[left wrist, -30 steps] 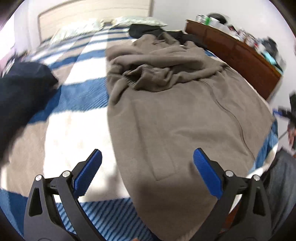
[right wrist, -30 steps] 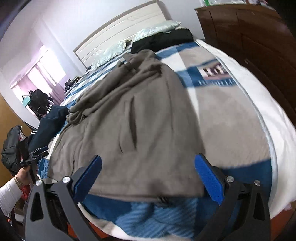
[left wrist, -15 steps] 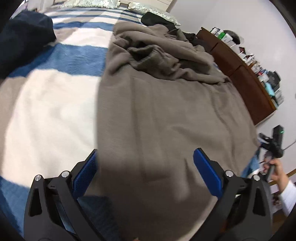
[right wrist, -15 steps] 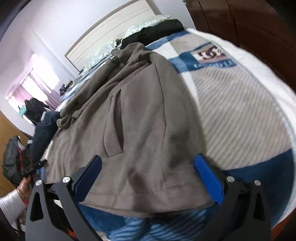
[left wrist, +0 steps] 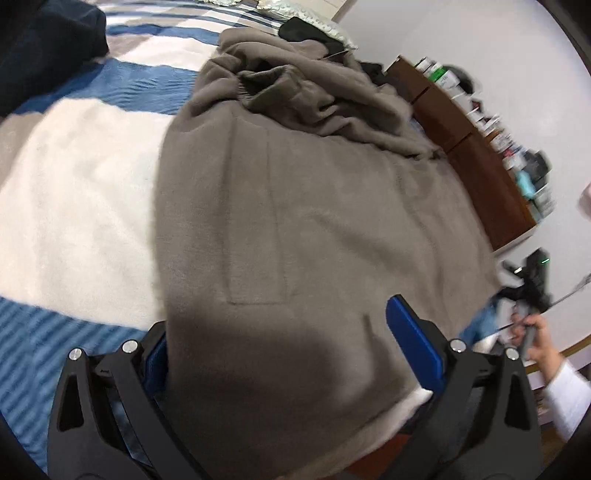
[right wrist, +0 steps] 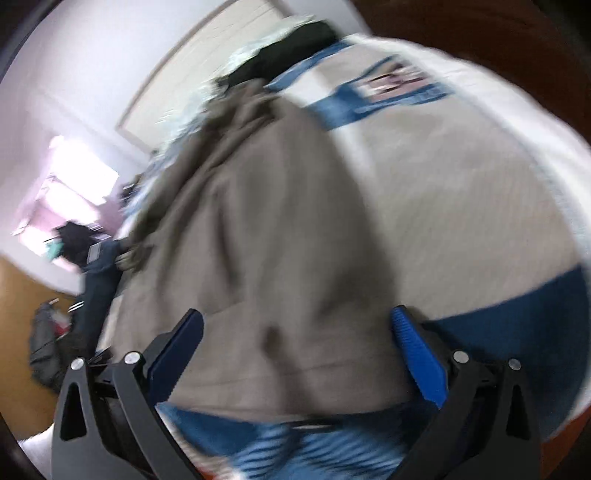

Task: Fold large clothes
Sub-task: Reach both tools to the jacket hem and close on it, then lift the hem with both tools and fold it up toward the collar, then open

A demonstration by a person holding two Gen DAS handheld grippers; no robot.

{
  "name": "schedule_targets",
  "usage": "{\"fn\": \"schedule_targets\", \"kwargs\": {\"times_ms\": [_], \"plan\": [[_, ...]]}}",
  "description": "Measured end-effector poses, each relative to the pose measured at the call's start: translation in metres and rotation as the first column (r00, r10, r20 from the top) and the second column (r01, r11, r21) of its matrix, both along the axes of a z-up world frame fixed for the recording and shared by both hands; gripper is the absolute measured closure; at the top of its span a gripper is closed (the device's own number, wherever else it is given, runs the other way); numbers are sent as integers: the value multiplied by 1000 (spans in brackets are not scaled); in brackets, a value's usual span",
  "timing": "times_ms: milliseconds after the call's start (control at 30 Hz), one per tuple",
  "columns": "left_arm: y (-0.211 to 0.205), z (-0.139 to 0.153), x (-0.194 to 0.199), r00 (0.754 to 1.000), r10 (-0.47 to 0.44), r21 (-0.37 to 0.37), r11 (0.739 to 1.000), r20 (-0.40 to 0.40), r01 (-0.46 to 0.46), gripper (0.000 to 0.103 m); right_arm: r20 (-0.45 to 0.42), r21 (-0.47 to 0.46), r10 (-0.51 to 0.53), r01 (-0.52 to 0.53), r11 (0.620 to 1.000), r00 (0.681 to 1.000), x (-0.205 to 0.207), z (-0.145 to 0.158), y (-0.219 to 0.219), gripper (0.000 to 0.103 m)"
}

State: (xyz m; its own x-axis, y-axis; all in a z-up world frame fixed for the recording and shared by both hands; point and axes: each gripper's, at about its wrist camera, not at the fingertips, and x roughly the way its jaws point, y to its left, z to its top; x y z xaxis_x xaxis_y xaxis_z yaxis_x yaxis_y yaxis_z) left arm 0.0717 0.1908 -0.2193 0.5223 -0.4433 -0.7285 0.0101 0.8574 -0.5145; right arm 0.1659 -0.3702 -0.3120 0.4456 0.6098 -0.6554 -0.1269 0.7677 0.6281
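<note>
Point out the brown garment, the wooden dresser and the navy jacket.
garment (left wrist: 332, 229), left wrist view, flat middle.
dresser (left wrist: 476, 177), left wrist view, front panel.
jacket (left wrist: 48, 48), left wrist view, its bulk.

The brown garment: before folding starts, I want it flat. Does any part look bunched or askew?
Yes. The brown garment lies fairly flat near both open grippers, but its far end, toward the pillows, is heaped in crumpled folds, so it is not spread out there.

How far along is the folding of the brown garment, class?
Done: the garment lies spread on the bed, its top end bunched. In hand: the left gripper and right gripper are open at its near hem, the hem between the fingers of each, neither closed. Left: gripping and every fold.
</note>
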Motion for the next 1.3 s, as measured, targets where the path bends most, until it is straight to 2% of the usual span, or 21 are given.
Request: {"fn": "schedule_targets", "kwargs": {"times_ms": [67,200,267,300,367,433,567,633,667,700,733,800,867,900,933,967,1000,1033,1067,1167,1300], "plan": [[-2,0,-2,1000,0,-58,998,7,0,6,-22,-7,3,-3,1000,1000,0,-4,8,4],[-4,-3,-3,1000,23,-130,991,7,-22,7,-65,70,-69,74,995,995,1,-8,8,4],[-8,-3,-1,1000,20,-133,991,2,-20,7,-68,-30,-55,53,998,996,4,-7,19,5],[-12,-3,2,1000,18,-86,996,-15,-19,12,-64,-160,-51,41,986,997,6,-4,28,11],[-12,-6,4,999,39,-28,999,-36,-40,24,-55,-248,-87,70,966,995,8,2,35,12],[-9,-11,3,997,51,-8,999,-53,-51,37,-65,-249,-147,127,960,987,5,3,31,12],[-3,-14,2,996,42,-6,999,-76,-43,52,-79,-197,-102,84,977,992,6,1,40,12],[4,-13,2,994,45,-59,997,-95,-51,75,-92,-66,-62,56,996,994,8,4,44,24],[7,-11,2,995,42,-84,995,-91,-50,79,-88,-45,-54,50,998,995,9,9,48,63],[8,-7,1,996,30,-107,993,-79,-38,85,-95,-19,-38,36,999,995,9,9,50,90],[6,-2,0,998,13,-121,992,-61,-21,87,-103,17,-20,22,1000,994,10,9,54,90],[1,5,1,999,-9,-139,990,-47,2,87,-101,8,-2,3,1000,995,12,10,64,91],[-3,3,6,996,-19,-177,984,-86,4,77,-107,4,-5,5,1000,994,14,9,70,91],[-4,1,7,994,-18,-189,982,-110,-4,63,-112,12,-16,17,1000,994,15,7,69,92],[-7,-2,9,991,-23,-205,979,-133,-5,56,-116,24,-28,31,999,993,14,6,67,92],[-10,-2,10,990,-29,-201,980,-141,0,56,-118,35,-39,43,998,992,8,7,62,92],[-14,0,10,990,-43,-159,987,-136,21,60,-118,39,-44,49,998,992,5,6,60,93],[-17,2,9,990,-49,-126,992,-133,33,79,-121,48,-52,58,997,991,3,7,57,93],[-16,3,7,989,-45,-99,995,-138,31,88,-122,57,-57,64,996,991,3,7,53,94],[-8,5,1,991,-40,-133,991,-128,23,92,-114,109,-50,62,992,992,-3,12,47,94],[4,21,-15,998,-20,-174,985,-62,9,95,-72,142,-36,46,989,997,-17,30,45,95]]}}
